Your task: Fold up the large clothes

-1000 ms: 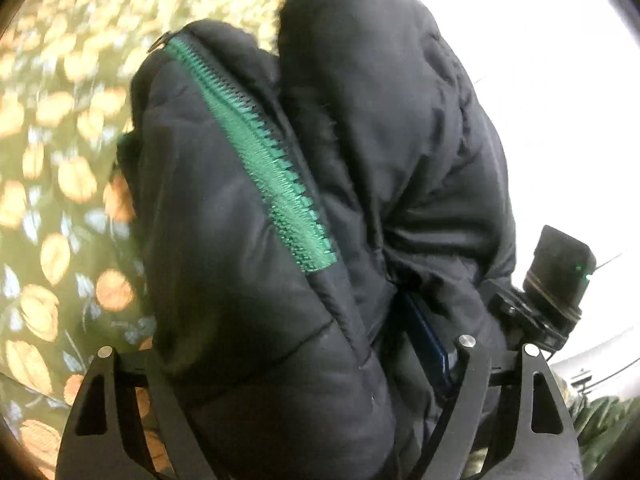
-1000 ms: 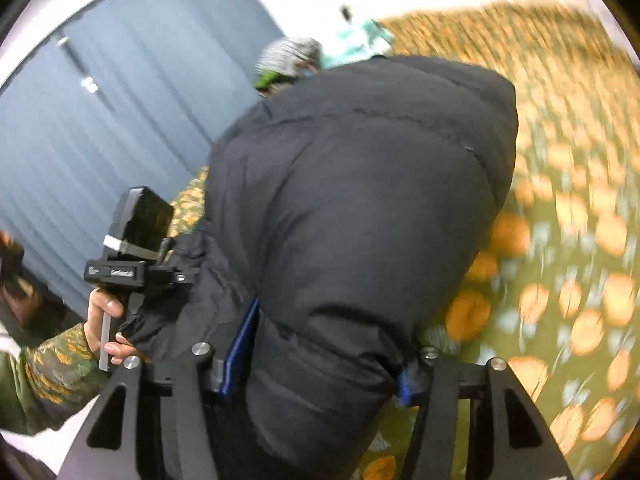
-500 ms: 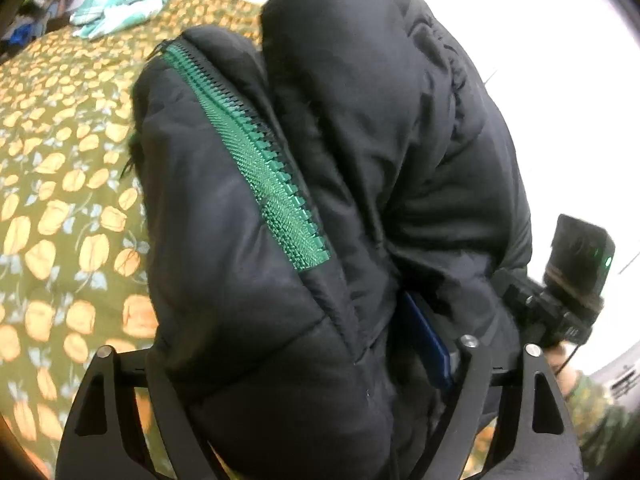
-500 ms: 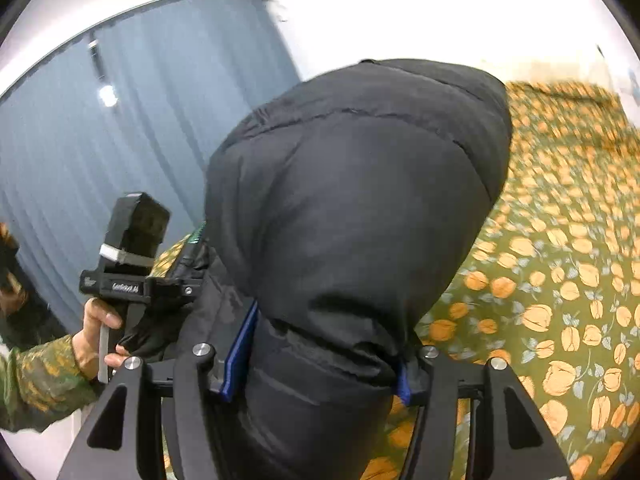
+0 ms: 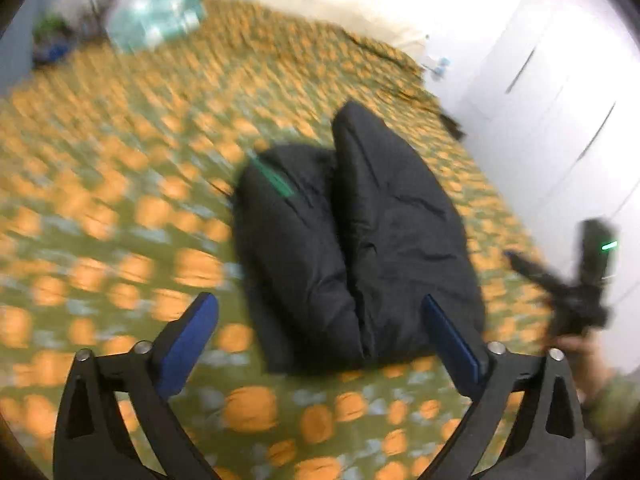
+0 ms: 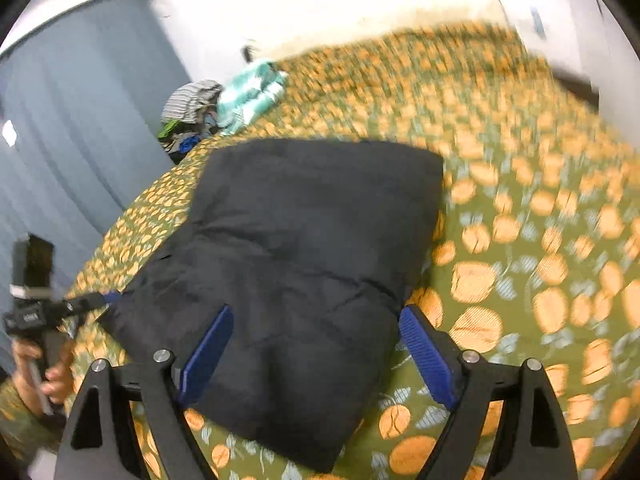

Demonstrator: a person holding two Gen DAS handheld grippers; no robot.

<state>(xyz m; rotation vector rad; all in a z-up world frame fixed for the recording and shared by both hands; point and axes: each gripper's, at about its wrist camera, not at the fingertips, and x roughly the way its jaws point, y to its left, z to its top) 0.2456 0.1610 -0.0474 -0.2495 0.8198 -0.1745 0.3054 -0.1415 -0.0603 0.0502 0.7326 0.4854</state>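
— Now, where is the black padded jacket (image 5: pixel 356 240) to be found?

— It is seen lying folded into a thick bundle on the green bedspread with orange flowers (image 6: pixel 520 264), a strip of green zipper (image 5: pixel 274 178) showing on its top.

— And the left gripper (image 5: pixel 320 334)?

— Its jaws have just been opening; they are spread wide, and the bundle is no longer pressed by the blue pads (image 5: pixel 186 344).

— The right gripper (image 6: pixel 316 354)?

— Likewise just opened: its pads (image 6: pixel 426 356) are held apart to either side of the bundle's near end, without pressing it. A pile of clothes (image 6: pixel 224 104) is visible at the far edge of the bed.
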